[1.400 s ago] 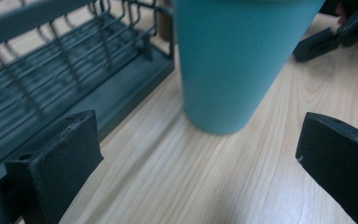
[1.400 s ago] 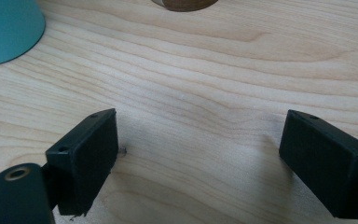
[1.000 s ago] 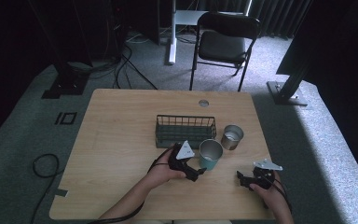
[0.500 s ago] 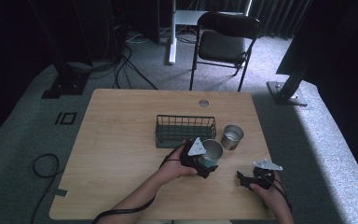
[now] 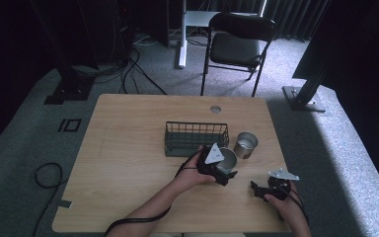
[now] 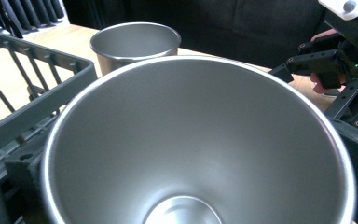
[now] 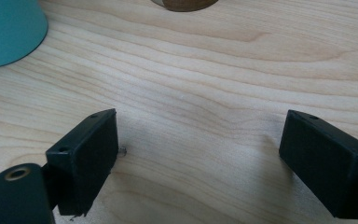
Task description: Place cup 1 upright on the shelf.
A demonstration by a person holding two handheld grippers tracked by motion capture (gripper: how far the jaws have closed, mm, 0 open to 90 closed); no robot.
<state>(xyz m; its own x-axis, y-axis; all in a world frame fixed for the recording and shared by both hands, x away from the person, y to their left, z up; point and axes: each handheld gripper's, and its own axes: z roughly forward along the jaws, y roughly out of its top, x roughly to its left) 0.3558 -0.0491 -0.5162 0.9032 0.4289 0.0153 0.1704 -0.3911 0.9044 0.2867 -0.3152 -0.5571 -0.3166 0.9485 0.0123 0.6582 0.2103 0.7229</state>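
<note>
A teal cup (image 5: 227,157) with a steel inside (image 6: 200,140) sits between the jaws of my left gripper (image 5: 223,170), which is shut on it just right of the table's middle. I look down into its mouth in the left gripper view. Its teal wall (image 7: 9,28) shows at the upper left of the right gripper view. My right gripper (image 5: 256,189) rests low over the table near the front right, open, with bare wood between its fingers (image 7: 86,158). Its midpoint (image 7: 200,158) is over empty tabletop.
A dark wire basket (image 5: 196,138) stands just behind the teal cup, close to its rim (image 6: 32,93). A small steel cup (image 5: 246,144) stands to the basket's right (image 6: 135,44). The right gripper (image 6: 335,60) lies beyond the cup. A folding chair (image 5: 237,47) is behind the table.
My left gripper has moved right from beside the teal cup and now has it between its jaws. The right gripper has stayed where it was.
</note>
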